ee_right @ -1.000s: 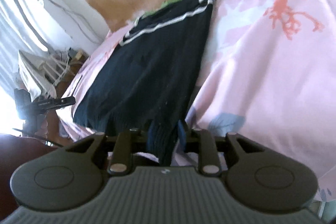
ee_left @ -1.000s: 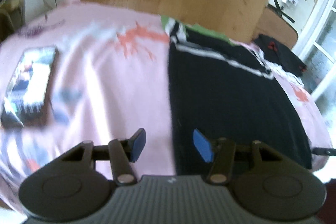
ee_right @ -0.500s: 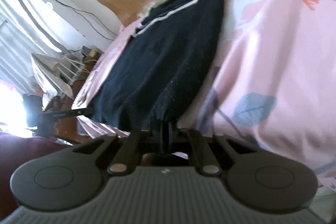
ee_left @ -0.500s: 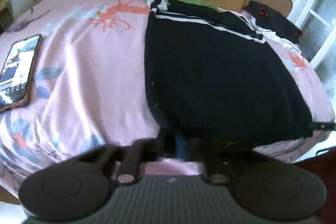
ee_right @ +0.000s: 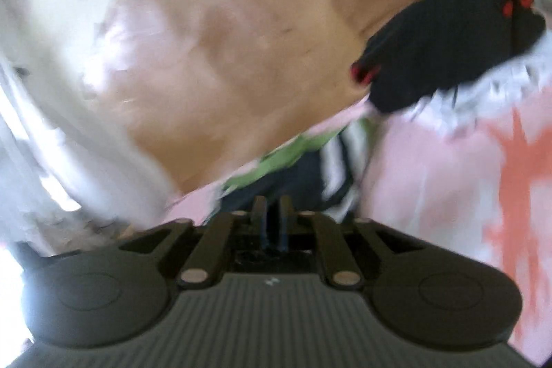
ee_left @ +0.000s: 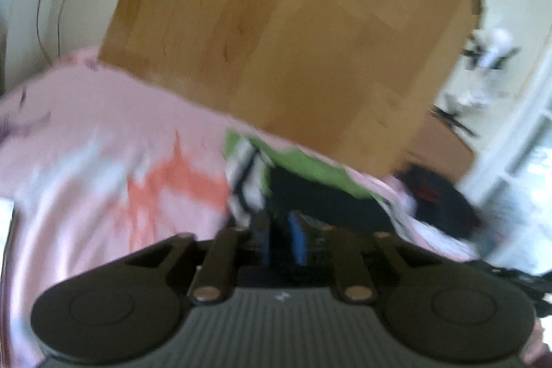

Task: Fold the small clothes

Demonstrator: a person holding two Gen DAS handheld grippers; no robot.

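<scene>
The black sweater (ee_left: 327, 206), flat on the bed (ee_left: 86, 140) a moment ago, has been carried toward twelve o'clock. Both the left hand-held gripper (ee_left: 279, 238) and right hand-held gripper (ee_right: 272, 219) are opening; whether its hem is gripped cannot be told. The fold seems made.

— What is the dark garment (ee_left: 331, 195) on the pink bedsheet (ee_left: 86, 140)?

— A small black knit with white stripes along one edge, lying near the wooden headboard (ee_left: 276, 40). Both views are blurred; its near part is hidden behind the gripper bodies, so its fold cannot be told.

— And underneath?

— A green cloth (ee_left: 303, 164) shows just beyond its far edge, touching it. In the right wrist view the same striped edge (ee_right: 334, 161) sits beside the green strip (ee_right: 289, 154).

— Any other clothes?

— A second black piece (ee_right: 448, 37) with red spots, well apart, at the bed's corner.
</scene>
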